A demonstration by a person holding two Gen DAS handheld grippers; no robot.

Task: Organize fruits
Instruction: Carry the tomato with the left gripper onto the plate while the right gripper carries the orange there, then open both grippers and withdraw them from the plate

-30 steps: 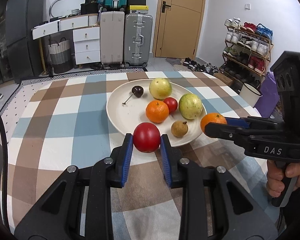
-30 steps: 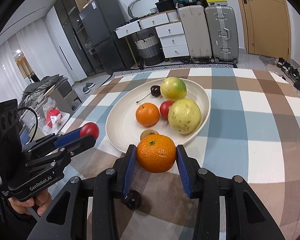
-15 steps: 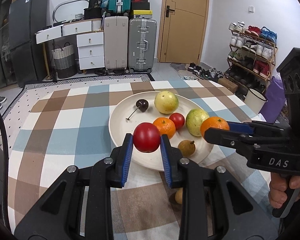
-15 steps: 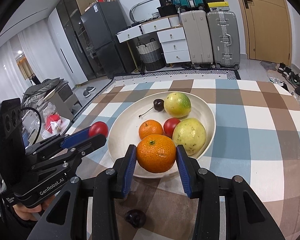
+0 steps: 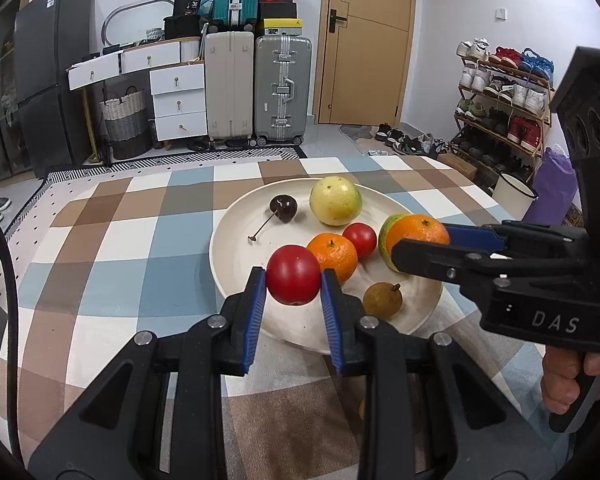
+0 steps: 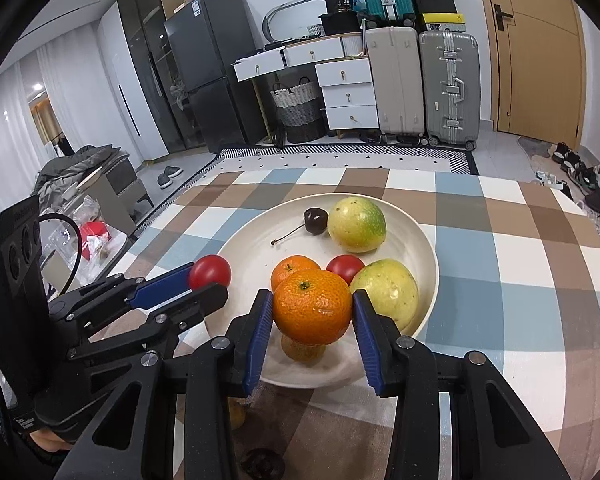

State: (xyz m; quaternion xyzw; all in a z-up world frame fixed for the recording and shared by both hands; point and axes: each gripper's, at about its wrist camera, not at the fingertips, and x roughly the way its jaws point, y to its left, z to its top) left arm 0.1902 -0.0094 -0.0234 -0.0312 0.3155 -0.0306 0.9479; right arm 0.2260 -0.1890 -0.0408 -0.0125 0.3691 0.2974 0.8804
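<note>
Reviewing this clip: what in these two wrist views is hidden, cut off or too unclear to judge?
- Left wrist view: the green-yellow fruit is mostly hidden behind the held orange in the right gripper.
- Right wrist view: the small brown fruit on the plate is largely hidden under the held orange.
- Right wrist view: a dark object and a yellowish one on the tablecloth, masked by the gripper frame; identity unclear.

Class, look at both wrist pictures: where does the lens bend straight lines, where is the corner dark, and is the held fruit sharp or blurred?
Left wrist view: door and checked tablecloth lines bow outward, corners go black, the red tomato is sharp. Right wrist view: the fridge leans inward, a dark rim rings the frame, the held orange is crisp with soft glare.
</note>
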